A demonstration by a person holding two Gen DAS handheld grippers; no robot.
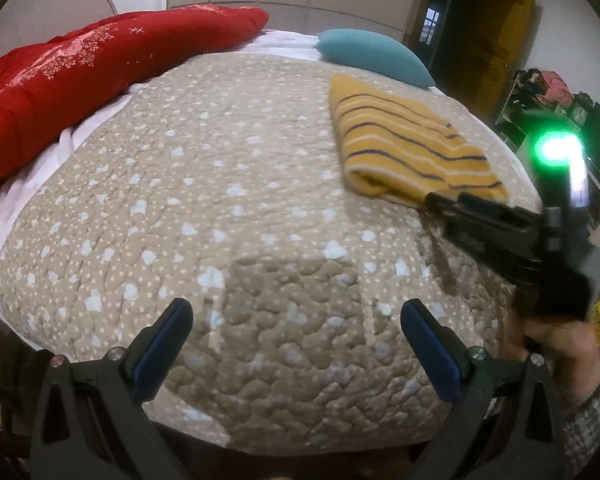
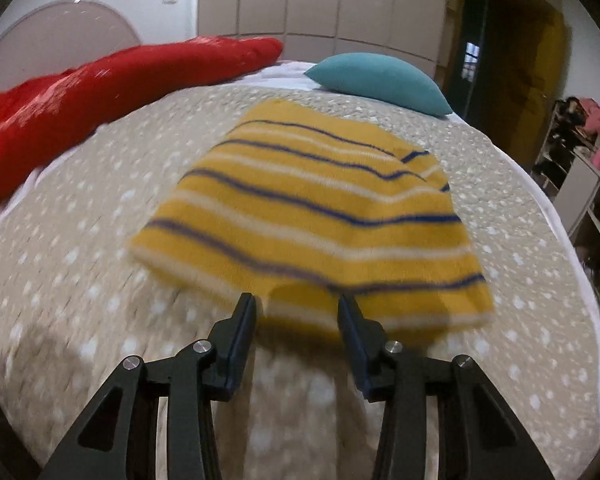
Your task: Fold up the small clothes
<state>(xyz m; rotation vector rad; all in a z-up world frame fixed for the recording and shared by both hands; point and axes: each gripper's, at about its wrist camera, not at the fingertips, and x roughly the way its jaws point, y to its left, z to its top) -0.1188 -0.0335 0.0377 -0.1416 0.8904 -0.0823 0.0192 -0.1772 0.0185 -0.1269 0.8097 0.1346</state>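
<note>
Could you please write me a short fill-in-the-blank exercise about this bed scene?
1. The folded striped garment is mostly ____ in colour.
2. The pillow beyond it is ____.
3. The bundled quilt along the bed's far side is ____.
4. The left gripper holds ____ between its jaws.

Missing: yellow; teal; red; nothing

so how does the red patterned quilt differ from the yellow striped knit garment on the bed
The red patterned quilt is bulky and bunched along the bed's far edge; the yellow striped knit garment is smaller, flat and folded. The quilt has pale flecks, the garment blue and white stripes. Both rest on the beige dotted bedspread.
</note>
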